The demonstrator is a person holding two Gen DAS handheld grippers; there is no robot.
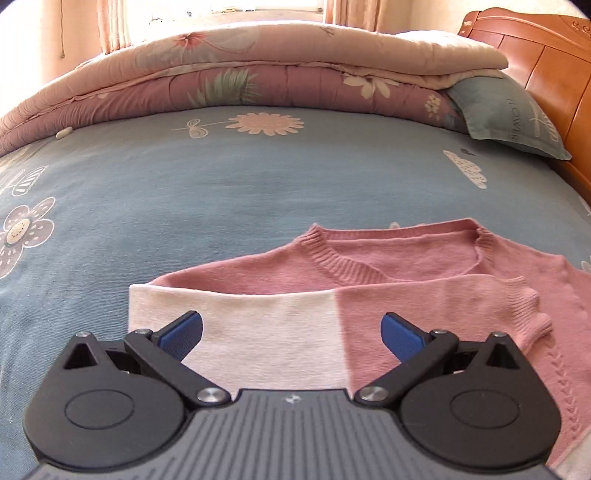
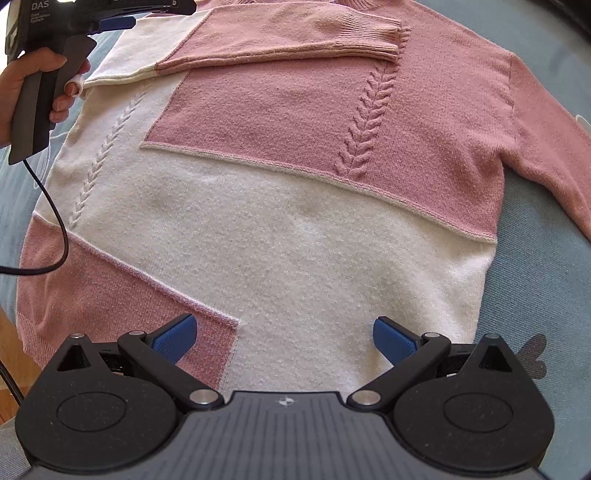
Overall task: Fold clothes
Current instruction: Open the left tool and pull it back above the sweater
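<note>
A pink and cream knitted sweater (image 2: 288, 206) lies flat on the blue bed sheet (image 1: 221, 177). One sleeve (image 2: 280, 40) is folded across its chest; the same sleeve (image 1: 332, 321) shows in the left wrist view, just ahead of my left gripper (image 1: 291, 334). That gripper is open and holds nothing. My right gripper (image 2: 284, 338) is open too, hovering over the sweater's lower cream part. The other sleeve (image 2: 546, 158) stretches out to the right. In the right wrist view the left gripper (image 2: 114, 22) is at top left, held by a hand (image 2: 22, 85).
A folded floral quilt (image 1: 229, 77) runs along the far side of the bed. A blue pillow (image 1: 509, 110) leans by the wooden headboard (image 1: 554, 62). A black cable (image 2: 55, 206) hangs from the left gripper's handle over the sweater's edge.
</note>
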